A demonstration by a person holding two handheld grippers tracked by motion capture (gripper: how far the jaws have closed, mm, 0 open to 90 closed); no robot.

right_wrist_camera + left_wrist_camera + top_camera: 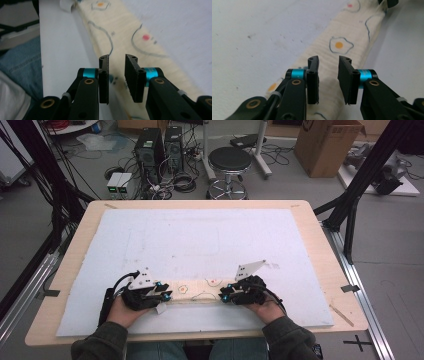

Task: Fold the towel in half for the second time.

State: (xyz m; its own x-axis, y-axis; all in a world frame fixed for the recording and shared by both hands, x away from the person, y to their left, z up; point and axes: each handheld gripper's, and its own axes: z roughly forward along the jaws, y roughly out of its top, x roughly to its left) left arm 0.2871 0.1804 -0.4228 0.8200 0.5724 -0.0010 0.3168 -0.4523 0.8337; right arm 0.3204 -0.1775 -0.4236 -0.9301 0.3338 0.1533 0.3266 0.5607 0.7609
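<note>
A cream fried-egg-print cloth strip lies flat across the lower middle of the high view, on the white mat covering the bench. The left gripper and right gripper sit at its two ends, fingers parted, gripping nothing. Soft, light and limp, it will likely sag; pinching each short end looks best.

Wooden table bears white foam board, carrying cream cloth.
</note>
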